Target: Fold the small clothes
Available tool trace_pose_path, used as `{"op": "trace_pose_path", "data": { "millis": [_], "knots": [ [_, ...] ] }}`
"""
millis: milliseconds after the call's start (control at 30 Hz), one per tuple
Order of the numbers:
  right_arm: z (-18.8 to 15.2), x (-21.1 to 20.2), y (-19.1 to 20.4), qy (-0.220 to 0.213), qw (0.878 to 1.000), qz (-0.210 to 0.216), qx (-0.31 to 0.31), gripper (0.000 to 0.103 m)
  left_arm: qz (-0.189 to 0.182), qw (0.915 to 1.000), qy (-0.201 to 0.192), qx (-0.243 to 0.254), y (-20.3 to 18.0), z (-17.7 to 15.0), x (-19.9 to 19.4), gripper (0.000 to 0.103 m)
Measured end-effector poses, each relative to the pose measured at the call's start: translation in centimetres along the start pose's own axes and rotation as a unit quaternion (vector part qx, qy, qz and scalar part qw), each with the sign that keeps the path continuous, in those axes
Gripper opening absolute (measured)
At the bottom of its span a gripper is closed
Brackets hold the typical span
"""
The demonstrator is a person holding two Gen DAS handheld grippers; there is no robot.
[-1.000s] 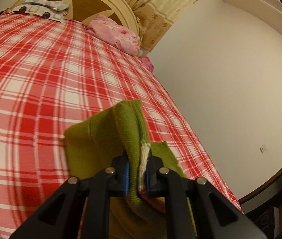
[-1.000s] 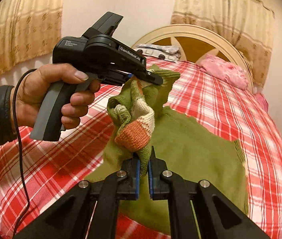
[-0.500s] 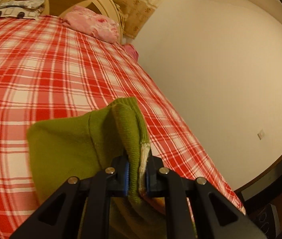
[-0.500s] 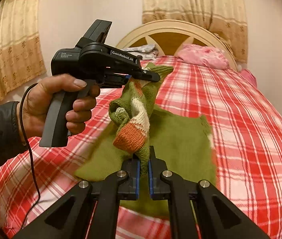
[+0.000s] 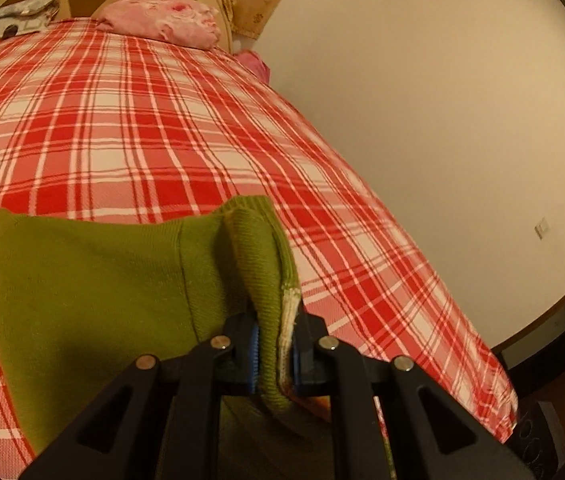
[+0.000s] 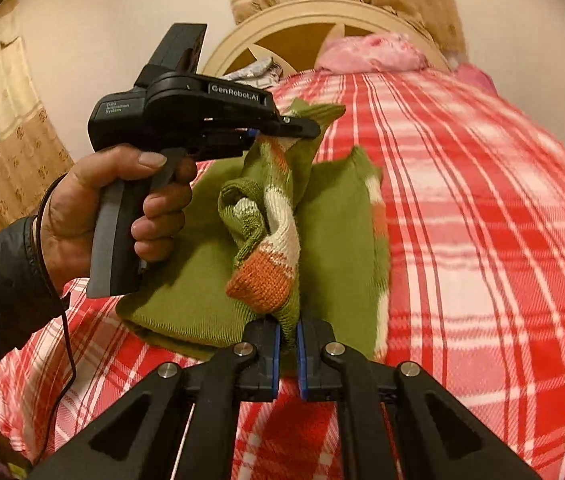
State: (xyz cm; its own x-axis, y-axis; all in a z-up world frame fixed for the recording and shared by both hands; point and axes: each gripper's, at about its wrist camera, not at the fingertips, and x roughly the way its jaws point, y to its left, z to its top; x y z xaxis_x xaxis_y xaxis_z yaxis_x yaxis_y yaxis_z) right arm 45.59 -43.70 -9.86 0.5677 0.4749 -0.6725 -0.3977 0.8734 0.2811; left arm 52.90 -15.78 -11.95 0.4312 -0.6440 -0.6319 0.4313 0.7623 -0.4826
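We clamp the green knit sweater [image 6: 334, 216] in both grippers, left gripper [image 5: 275, 354] on its ribbed edge, right gripper [image 6: 287, 342] on its striped fold, above the plaid bedspread [image 5: 130, 128].

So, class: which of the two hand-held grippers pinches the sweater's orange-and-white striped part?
The right hand-held gripper: the sweater's stripes hang above its jaws. The left hand-held gripper pinches ribbed green edge.

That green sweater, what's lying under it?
Under the green sweater lies the red plaid bedspread. Part is lifted by both tools, left tool and right tool; anything beneath the flat part is covered.
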Motion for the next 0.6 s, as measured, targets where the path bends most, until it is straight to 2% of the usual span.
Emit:
{"op": "trace_pose_path", "data": {
  "millis": [100,233,300,367,433,467,500,533,567,600],
  "knots": [
    [-0.3,0.2,-0.9,0.007,1.0,0.008,0.016,0.006,0.01,0.9999,0.003,0.011,-0.6,0.0,0.3,0.016],
    [-0.9,0.6,-2.0,0.02,0.998,0.023,0.046,0.006,0.015,0.9985,-0.009,0.053,-2.2,-0.5,-1.2,0.025],
    [-1.3,0.6,-2.7,0.022,0.998,0.025,0.062,0.006,0.021,0.9971,-0.018,0.072,-2.7,-1.1,-2.5,0.037],
    [-1.7,0.4,-3.8,0.024,0.996,0.028,0.087,0.007,0.042,0.9945,-0.033,0.091,-2.7,-2.2,-4.1,0.062],
    [-1.7,-0.2,-4.4,0.02,0.995,0.029,0.096,0.012,0.07,0.9909,-0.051,0.103,-2.3,-4.1,-6.0,0.065],
    [-1.7,-0.6,-4.5,0.017,0.995,0.02,0.098,0.022,0.077,0.9901,-0.056,0.103,-2.0,-4.8,-6.5,0.066],
    [-1.7,-1.2,-4.6,0.009,0.995,0.01,0.099,0.027,0.091,0.9884,-0.06,0.106,-1.8,-5.7,-7.1,0.066],
    [-1.5,-1.7,-4.7,0.001,0.995,0.003,0.099,0.038,0.115,0.9842,-0.065,0.118,-1.7,-7.0,-7.7,0.066],
    [-1.2,-2.2,-4.7,-0.008,0.995,-0.003,0.098,0.045,0.132,0.9804,-0.072,0.127,-1.6,-7.8,-8.1,0.066],
    [-0.9,-2.7,-4.6,-0.019,0.995,-0.008,0.094,0.045,0.151,0.976,-0.079,0.135,-1.4,-8.7,-8.5,0.066]
  ]
}}
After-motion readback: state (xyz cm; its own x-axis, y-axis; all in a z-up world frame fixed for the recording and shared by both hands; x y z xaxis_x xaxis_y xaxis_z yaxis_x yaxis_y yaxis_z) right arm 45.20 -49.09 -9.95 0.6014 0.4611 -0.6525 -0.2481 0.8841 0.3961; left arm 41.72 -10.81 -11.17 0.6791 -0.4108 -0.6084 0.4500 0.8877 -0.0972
